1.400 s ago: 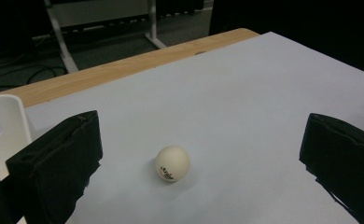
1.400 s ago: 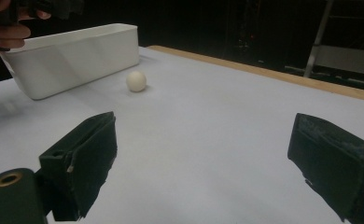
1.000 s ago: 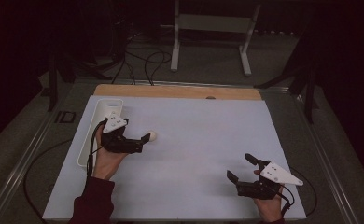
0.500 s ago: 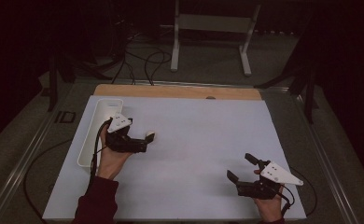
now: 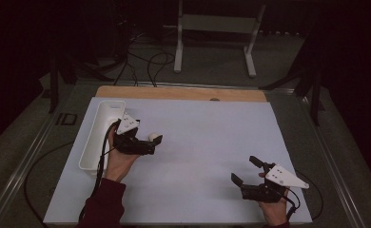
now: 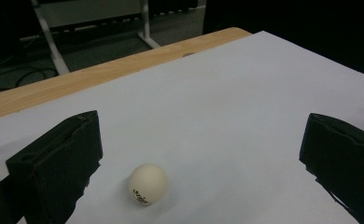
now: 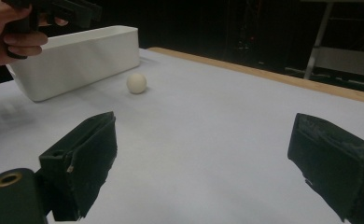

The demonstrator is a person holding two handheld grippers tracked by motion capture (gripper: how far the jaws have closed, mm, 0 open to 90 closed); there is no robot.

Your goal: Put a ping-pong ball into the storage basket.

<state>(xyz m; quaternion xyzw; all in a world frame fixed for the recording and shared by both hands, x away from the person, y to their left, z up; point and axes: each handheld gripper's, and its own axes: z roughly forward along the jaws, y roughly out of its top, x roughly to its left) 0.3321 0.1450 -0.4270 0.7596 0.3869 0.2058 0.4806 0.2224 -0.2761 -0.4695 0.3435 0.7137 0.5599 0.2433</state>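
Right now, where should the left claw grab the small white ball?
Across its widest middle. The small white ball is round, so no side is better; it sits on the sheet between the open left claw, nearer one jaw, so centre first, then close.

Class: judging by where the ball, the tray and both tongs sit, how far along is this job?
Done: nothing visible; the ball lies loose on the sheet, outside the tray. In hand: the left tongs, open, sit around the ball. Left: probably gripping and moving it. The right tongs are open, far off.

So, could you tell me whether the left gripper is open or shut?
Open: the left gripper has its jaws wide apart, the ping-pong ball lying untouched between them.
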